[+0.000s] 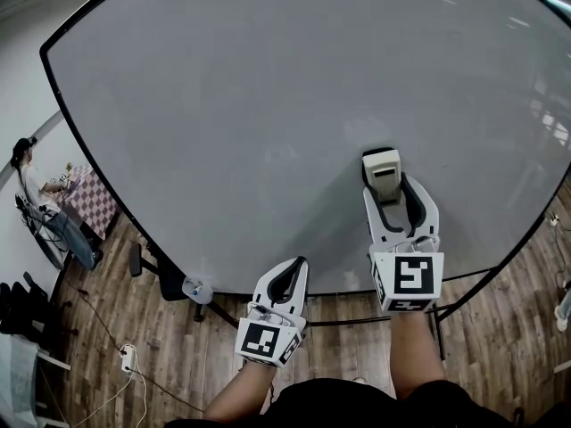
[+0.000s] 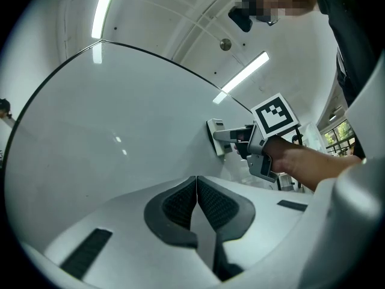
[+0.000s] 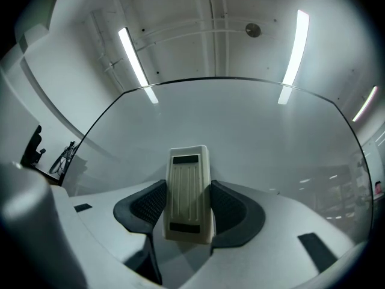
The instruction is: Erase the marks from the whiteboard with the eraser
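A large whiteboard (image 1: 268, 105) with a black frame fills the head view; I see no marks on its surface. My right gripper (image 1: 386, 190) is shut on a cream ribbed eraser (image 1: 383, 173), whose far end meets the board low and right of centre. The right gripper view shows the eraser (image 3: 188, 192) clamped between both pads, with the board (image 3: 240, 125) behind. My left gripper (image 1: 290, 279) hangs at the board's bottom edge, shut with nothing between its pads (image 2: 180, 208). In the left gripper view the eraser (image 2: 215, 136) presses flat on the board (image 2: 90, 131).
The board's black stand legs (image 1: 459, 308) rise from a wooden floor (image 1: 161, 355). A white power strip (image 1: 128, 358) with cables lies at the lower left. At the far left a person (image 1: 36, 194) sits beside a checkered table (image 1: 87, 199). A dark chair (image 1: 165, 279) stands near the board's left edge.
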`<state>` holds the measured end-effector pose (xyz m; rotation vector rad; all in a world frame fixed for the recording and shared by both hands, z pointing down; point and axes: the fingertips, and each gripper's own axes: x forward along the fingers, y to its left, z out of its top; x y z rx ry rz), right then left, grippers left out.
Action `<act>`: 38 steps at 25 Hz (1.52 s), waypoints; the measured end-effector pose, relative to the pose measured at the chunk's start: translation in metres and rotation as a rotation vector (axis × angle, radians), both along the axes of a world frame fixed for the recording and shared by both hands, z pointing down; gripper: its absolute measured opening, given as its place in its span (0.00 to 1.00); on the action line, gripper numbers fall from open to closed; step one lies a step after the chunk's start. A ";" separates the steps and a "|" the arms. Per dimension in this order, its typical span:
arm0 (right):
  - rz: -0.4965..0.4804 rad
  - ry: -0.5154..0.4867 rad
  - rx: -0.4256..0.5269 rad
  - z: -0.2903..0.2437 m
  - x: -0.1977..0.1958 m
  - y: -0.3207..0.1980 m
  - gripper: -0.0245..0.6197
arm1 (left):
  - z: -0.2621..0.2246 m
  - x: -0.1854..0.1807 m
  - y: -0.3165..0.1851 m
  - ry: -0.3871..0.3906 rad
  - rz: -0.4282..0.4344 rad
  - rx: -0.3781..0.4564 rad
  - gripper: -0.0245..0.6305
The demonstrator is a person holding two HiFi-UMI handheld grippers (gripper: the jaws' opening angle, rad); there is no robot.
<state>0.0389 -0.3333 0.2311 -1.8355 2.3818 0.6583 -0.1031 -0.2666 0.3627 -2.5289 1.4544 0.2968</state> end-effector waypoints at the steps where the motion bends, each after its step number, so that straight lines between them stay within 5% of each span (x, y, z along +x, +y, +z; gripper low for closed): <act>1: 0.008 -0.005 0.005 -0.002 0.004 0.000 0.43 | 0.001 -0.001 0.000 0.000 -0.003 -0.001 0.07; 20: 0.192 -0.138 0.026 -0.018 0.135 0.001 0.43 | 0.006 0.009 0.008 -0.018 0.000 -0.015 0.07; 29: 0.371 -0.193 0.031 -0.015 0.215 0.004 0.43 | 0.004 0.019 0.012 -0.016 -0.001 -0.019 0.07; 38: 0.295 -0.093 0.050 -0.012 0.191 0.028 0.43 | -0.010 0.026 0.010 0.027 0.016 -0.008 0.07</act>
